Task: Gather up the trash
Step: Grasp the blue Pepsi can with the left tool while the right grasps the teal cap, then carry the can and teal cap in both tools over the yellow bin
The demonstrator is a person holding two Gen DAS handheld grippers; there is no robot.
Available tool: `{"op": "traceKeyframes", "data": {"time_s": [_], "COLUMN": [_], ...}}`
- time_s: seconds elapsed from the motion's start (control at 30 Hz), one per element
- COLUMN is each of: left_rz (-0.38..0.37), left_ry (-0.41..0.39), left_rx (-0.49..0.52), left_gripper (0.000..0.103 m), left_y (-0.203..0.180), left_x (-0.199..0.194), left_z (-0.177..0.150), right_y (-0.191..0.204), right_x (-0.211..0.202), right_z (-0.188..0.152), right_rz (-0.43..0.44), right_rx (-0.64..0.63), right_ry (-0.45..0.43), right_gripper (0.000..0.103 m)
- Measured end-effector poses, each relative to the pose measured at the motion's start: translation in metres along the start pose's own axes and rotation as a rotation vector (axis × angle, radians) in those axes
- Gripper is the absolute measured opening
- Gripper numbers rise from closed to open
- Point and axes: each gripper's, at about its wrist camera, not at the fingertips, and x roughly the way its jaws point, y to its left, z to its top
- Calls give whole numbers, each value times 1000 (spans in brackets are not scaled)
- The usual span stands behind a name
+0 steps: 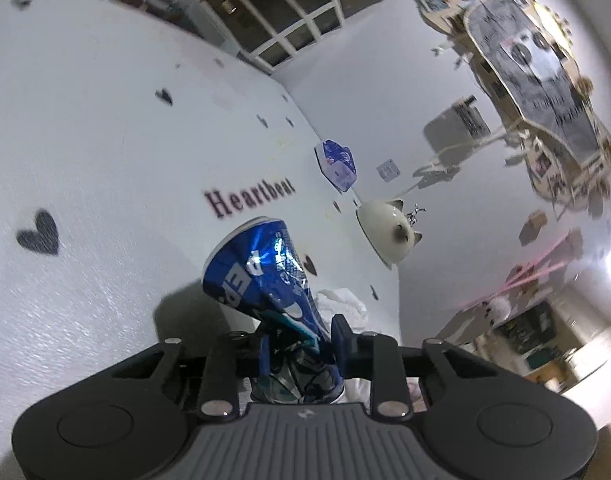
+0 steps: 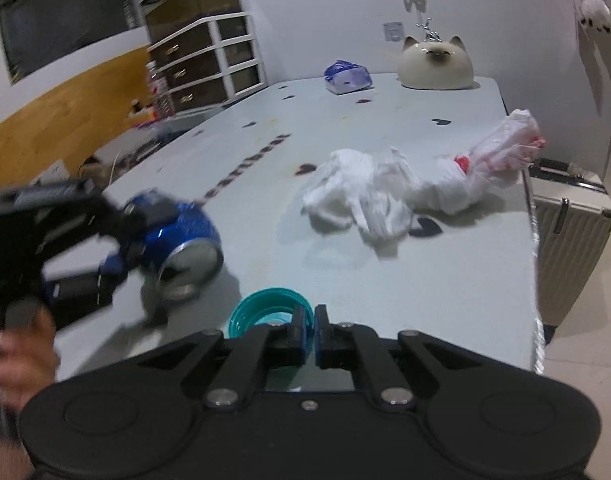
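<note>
Table (image 2: 425, 280): white top printed with hearts, trash scattered over the near half, keepsakes pushed to the far edge. That split reads as deliberate: what stays sits back by the wall, what goes lies within reach.

Far edge: cat-shaped ceramic (image 2: 435, 66) and a blue tissue pack (image 2: 347, 76), side by side but apart. Neither looks like trash.

Mid-table: crumpled white bags (image 2: 361, 196), one wad touching a second with red print toward the right edge. Loose, light, likely to snag or trail when lifted.

Left gripper (image 1: 301, 336): clenched on the can (image 1: 261, 272), jaws biting the crushed lower end, so the narrow dented part gives the grip while the intact rim sticks out forward. In the right wrist view the can (image 2: 177, 236) hangs tilted just above the table, open end down-forward. Lifted, I judge, for carrying off.

Right gripper (image 2: 311, 332): jaws nearly together, nothing visibly between them. A teal ring (image 2: 265, 308), perhaps a cup rim, sits just beyond the fingertips; whether they touch it I cannot tell.
</note>
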Motion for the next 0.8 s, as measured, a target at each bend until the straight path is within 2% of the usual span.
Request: {"op": "traceKeyframes", "data": {"time_s": [0.2,0.23,0.27,0.3,0.33,0.47,0.53,0.6,0.63,0.7,0.8], "left_rz": [48,58,67,78,89,132,146,149,156,170,179], "left_ry": [-34,-40,-45,-48,-52,-59,-63,-64,-64,-62,-52], "left_rx": [122,151,177,208,238,345,392,432,455,499,542], "left_gripper": [28,28,28,28,28,27,27,27,27,27,27], "left_y": [-11,-14,-17,-21,-24,-37,-42,-46,-49,-53,-57], "left_x": [-17,-19,-22,-24,-27,-34,-38,-43,-45,-48,-55], "left_z": [-6,-7,-9,-10,-12,-20,-25,-30,-33,-39,-47], "right_y": [-1,-2,-3,-2,-1,9,17,23,26,28,25], "right_x": [-35,-40,-44,-47,-51,-49,-46,-44,-42,-40,-43], "right_z": [-27,-31,-34,-37,-40,-44,-46,-48,-49,-51,-51], "right_rz": [27,36,45,54,62,65,68,61,44,16,27], "right_rx": [-46,-34,-28,-31,-41,-96,-133,-152,-157,-157,-127], "right_ry": [11,4,-5,-15,-27,-23,-18,-21,-24,-25,-31], "right_gripper": [6,13,28,36,48,66,72,72,69,50,50]}}
